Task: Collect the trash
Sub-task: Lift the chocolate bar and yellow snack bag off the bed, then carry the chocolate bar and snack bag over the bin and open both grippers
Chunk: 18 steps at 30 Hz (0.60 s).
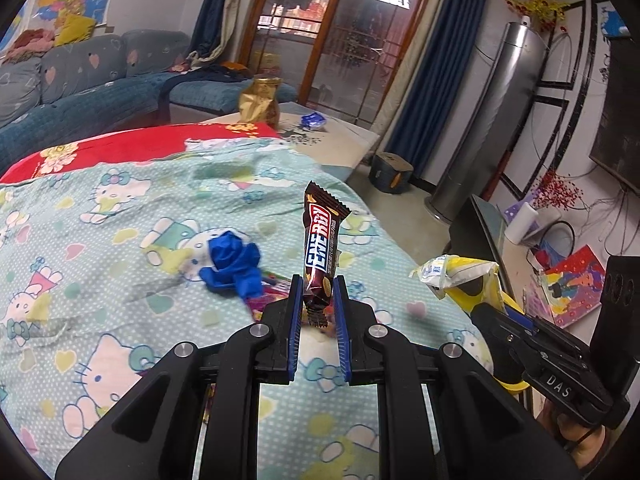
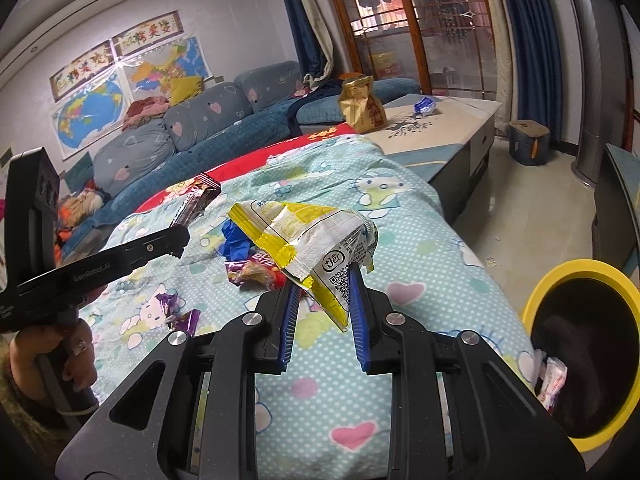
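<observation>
Between the blue pads of our black left gripper (image 1: 317, 300) we see a dark brown candy bar wrapper (image 1: 320, 252) bearing a blue band with white and red lettering. Our black right gripper (image 2: 325, 300), also blue-padded, holds a yellow and white snack bag (image 2: 316, 240) printed with a black QR code. Ahead of both grippers lies a pale turquoise sheet (image 1: 120, 280) with white dots, pastel hearts and cartoon cats, edged beyond in red. On it, ahead of the left gripper, sits a crumpled bright blue glove (image 1: 234, 266). To the right of the right gripper stands a yellow-rimmed bin (image 2: 580, 276) with a dark interior.
</observation>
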{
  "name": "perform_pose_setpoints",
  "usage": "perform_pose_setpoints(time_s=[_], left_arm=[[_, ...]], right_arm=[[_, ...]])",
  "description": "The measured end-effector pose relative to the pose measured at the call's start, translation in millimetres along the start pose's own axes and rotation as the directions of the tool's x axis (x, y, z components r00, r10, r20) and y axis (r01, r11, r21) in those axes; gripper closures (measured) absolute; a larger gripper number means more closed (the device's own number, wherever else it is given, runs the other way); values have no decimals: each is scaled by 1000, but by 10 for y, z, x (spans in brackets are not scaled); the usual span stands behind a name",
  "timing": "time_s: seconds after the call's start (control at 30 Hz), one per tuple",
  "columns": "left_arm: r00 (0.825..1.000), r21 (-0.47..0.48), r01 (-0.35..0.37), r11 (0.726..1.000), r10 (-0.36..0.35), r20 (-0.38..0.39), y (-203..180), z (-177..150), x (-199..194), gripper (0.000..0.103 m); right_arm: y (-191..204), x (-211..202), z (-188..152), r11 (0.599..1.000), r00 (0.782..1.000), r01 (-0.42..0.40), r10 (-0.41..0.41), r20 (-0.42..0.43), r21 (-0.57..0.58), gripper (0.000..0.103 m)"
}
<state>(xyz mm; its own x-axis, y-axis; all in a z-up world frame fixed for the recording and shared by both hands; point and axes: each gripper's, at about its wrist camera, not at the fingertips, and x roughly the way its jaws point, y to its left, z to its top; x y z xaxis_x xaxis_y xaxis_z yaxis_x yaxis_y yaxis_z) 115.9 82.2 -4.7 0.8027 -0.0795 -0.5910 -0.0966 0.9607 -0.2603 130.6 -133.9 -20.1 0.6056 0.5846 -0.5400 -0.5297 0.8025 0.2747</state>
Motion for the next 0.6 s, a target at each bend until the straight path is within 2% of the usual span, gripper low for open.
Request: perform_pose_setpoints(time_s=[0.6], left_arm=[[996,97,85,992,-83,-21,-555,-51,92,88]], right_arm=[[-435,-345,-84,994,996,80,-83,37,71,85]])
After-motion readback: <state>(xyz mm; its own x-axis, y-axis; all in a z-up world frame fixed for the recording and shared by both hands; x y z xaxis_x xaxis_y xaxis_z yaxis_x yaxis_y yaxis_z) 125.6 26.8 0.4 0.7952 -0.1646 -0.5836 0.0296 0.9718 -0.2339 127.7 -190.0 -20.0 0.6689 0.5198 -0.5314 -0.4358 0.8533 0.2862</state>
